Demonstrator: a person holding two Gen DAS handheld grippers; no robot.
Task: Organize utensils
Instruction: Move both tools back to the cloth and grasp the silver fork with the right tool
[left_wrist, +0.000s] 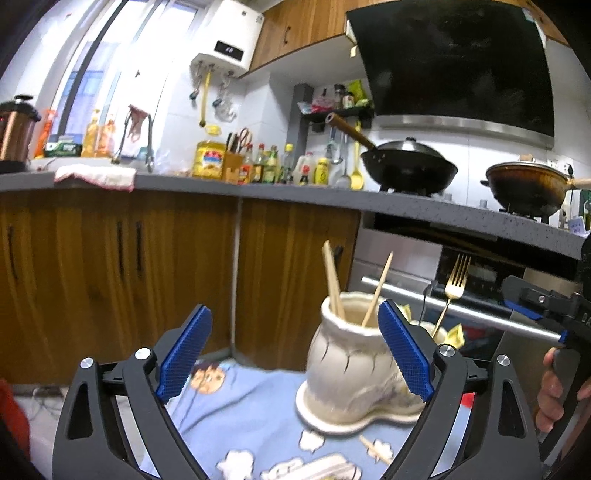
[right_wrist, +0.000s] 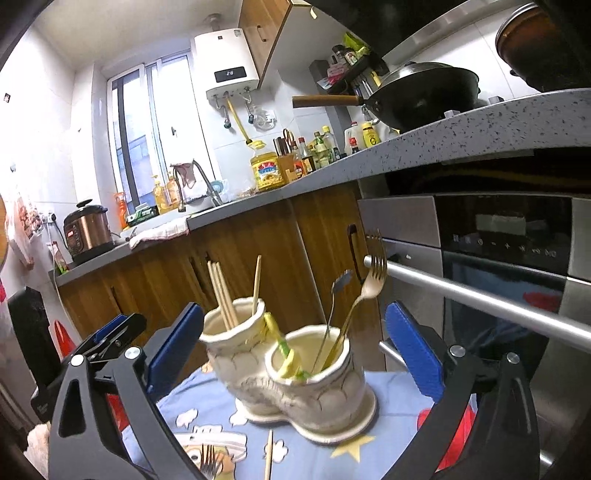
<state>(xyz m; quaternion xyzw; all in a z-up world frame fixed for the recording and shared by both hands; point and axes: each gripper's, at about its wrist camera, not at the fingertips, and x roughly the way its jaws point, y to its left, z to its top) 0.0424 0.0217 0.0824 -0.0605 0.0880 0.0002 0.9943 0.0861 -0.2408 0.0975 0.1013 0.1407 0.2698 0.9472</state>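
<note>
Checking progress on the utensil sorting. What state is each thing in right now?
Left hand-held gripper: open, empty.
Right hand-held gripper: open, empty.
Holder: upright on the blue cloth.
Chopsticks: standing in the left cup.
Fork: leaning in the right cup.
Loose chopstick: lying on the cloth, not yet sorted.
Loose fork: lying on the cloth, partly hidden.

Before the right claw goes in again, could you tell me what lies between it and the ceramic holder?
In the right wrist view, a loose chopstick lies on the blue cloth between the open right claw and the ceramic holder.
</note>
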